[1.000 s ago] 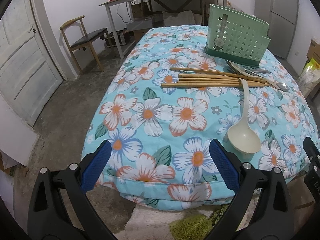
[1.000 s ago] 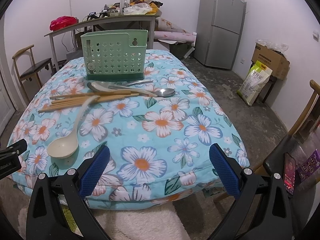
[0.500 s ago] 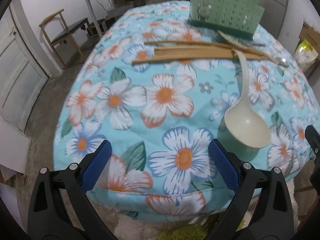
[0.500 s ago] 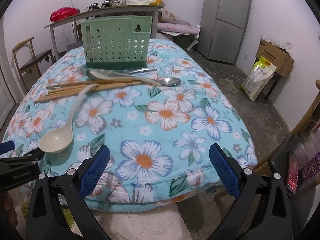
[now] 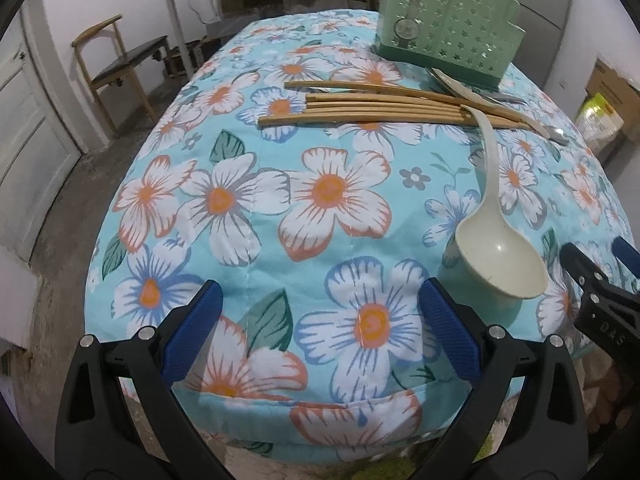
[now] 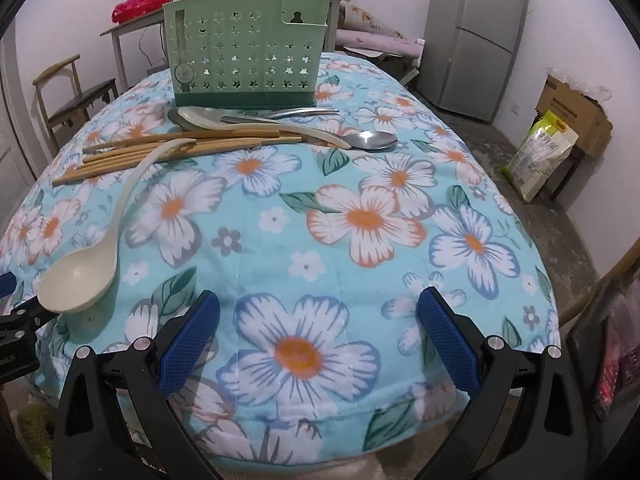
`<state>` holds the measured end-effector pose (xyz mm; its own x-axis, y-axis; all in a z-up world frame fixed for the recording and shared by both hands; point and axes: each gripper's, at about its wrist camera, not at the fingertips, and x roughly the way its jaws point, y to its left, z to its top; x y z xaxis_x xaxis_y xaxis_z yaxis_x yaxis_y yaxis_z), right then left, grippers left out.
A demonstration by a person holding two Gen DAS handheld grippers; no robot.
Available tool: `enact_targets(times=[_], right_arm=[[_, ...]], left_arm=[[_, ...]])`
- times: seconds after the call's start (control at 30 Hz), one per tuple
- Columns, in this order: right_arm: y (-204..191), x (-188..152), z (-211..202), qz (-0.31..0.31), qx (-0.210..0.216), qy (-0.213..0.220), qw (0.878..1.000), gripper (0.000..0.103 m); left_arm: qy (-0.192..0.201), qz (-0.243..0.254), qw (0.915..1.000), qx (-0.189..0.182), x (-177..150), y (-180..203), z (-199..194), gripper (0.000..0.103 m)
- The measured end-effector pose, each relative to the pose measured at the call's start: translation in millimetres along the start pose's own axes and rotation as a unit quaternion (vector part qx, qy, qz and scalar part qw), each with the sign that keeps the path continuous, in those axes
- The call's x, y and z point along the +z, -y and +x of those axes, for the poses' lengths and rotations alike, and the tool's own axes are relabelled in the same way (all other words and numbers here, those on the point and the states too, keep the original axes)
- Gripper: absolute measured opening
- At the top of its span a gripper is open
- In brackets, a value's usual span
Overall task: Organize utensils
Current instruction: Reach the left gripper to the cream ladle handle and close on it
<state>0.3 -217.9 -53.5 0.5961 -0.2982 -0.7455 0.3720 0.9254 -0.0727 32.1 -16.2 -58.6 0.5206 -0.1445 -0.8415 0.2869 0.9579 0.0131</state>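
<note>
Nothing sorted yet, as I read it: every utensil lies loose on the floral cloth covering the desk [image 6: 472, 240], and I see nothing standing above the rim of the green caddy [image 6: 248, 46]. I take the step in hand to be the approach to a first pick.

Left gripper [image 5: 320, 332]: jaws spread wide, nothing between them, hovering over the near edge of the desk. Right gripper [image 6: 318, 332]: likewise spread and empty, at the same near edge. In the left view the right gripper shows at the right margin, just beside the ladle bowl.

Positions relative to the grippers:
- Cream ladle [image 5: 500, 256]: bowl just ahead and right of the left gripper; ahead and left of the right gripper. Its handle runs away from me and its tip rests on the chopsticks.
- Bamboo chopsticks [image 5: 384, 110]: a loose bundle lying crosswise, well ahead of both grippers.
- Metal spoon [image 6: 370, 139] and a pale spoon [image 6: 224, 118]: beyond the chopsticks, just in front of the caddy.
- Caddy: farthest from both, upright, touching none of the spoons as far as I can tell.

Next move, my judgement: the ladle is nearest and overlies the chopsticks, so it goes first. The thin handle is the place to pinch, not the wide bowl; a jaw on either side, then lift clear before carrying to the caddy.
</note>
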Motion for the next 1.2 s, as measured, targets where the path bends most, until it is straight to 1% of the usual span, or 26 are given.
enact_targets(times=[0.07,0.13,0.2,0.23,0.3,0.33,0.37,0.4,0.43,0.5,0.57,0.6,0.63,0.73,0.77,0.83,0.9,0.93,0.97,1.03,1.07,1.1,1.17,1.2], right_arm=[[2,-1,2,0.001,0.008,-0.001,1.000,0.097],[4,-1,3,0.006,0.017,-0.002,1.000,0.097],[7,-2,4,0.011,0.025,-0.001,1.000,0.097],[7,-2,4,0.011,0.026,-0.001,1.000,0.097],[7,-3,4,0.011,0.028,0.002,1.000,0.097],[7,-3,4,0.011,0.029,0.002,1.000,0.097],[8,-3,4,0.012,0.030,0.003,0.999,0.097],[8,-4,4,0.012,0.032,0.003,0.999,0.097],[9,-4,4,0.013,0.033,0.003,0.999,0.097],[9,-4,4,0.012,0.034,0.003,0.999,0.097],[9,-4,4,0.012,0.035,0.004,0.999,0.097],[9,-4,4,0.012,0.035,0.004,0.999,0.097],[10,-5,4,0.012,0.035,0.005,0.999,0.097],[10,-5,3,0.013,0.036,0.006,0.999,0.097],[10,-5,3,0.013,0.036,0.005,0.999,0.097],[10,-5,4,0.013,0.036,0.005,0.999,0.097],[10,-5,4,0.012,0.036,0.005,0.999,0.097],[10,-5,4,0.012,0.036,0.006,0.999,0.097],[10,-5,3,0.011,0.037,0.006,0.999,0.097],[10,-5,3,0.011,0.038,0.006,0.999,0.097],[10,-5,3,0.010,0.039,0.006,0.999,0.097],[10,-5,3,0.011,0.040,0.006,0.999,0.097],[10,-5,4,0.012,0.042,0.006,0.999,0.097],[11,-5,4,0.012,0.043,0.006,0.999,0.097]], left_arm=[[-0.001,0.018,0.9996,-0.020,4,-3,-5,0.096],[0.016,0.022,0.9987,-0.044,7,-8,-14,0.095],[0.028,0.019,0.9960,-0.082,9,-11,-25,0.094],[0.029,0.012,0.9927,-0.117,9,-12,-30,0.093],[0.025,-0.005,0.9856,-0.167,8,-13,-34,0.077],[0.019,-0.014,0.9814,-0.191,8,-13,-33,0.075],[0.012,-0.023,0.9766,-0.214,6,-12,-32,0.068],[0.007,-0.030,0.9729,-0.229,4,-10,-30,0.058],[-0.004,-0.045,0.9660,-0.255,3,-10,-26,0.055],[-0.021,-0.073,0.9517,-0.298,2,-9,-20,0.045],[-0.037,-0.103,0.9363,-0.334,2,-8,-11,0.042],[-0.042,-0.111,0.9320,-0.343,2,-8,-7,0.041],[-0.051,-0.130,0.9220,-0.361,2,-8,-1,0.040],[-0.073,-0.189,0.8885,-0.412,4,-12,9,0.039],[-0.082,-0.204,0.8797,-0.422,5,-11,14,0.039],[-0.097,-0.219,0.8713,-0.429,4,-10,20,0.035],[-0.110,-0.226,0.8674,-0.430,4,-5,26,0.029],[-0.116,-0.232,0.8650,-0.430,4,-3,30,0.027],[-0.120,-0.237,0.8638,-0.428,4,-1,34,0.024],[-0.124,-0.250,0.8607,-0.425,4,0,41,0.021],[-0.124,-0.257,0.8592,-0.424,5,1,44,0.017],[-0.124,-0.261,0.8592,-0.423,5,0,45,0.015],[-0.120,-0.262,0.8631,-0.415,9,1,46,0.012],[-0.118,-0.260,0.8668,-0.409,10,1,45,0.011]])
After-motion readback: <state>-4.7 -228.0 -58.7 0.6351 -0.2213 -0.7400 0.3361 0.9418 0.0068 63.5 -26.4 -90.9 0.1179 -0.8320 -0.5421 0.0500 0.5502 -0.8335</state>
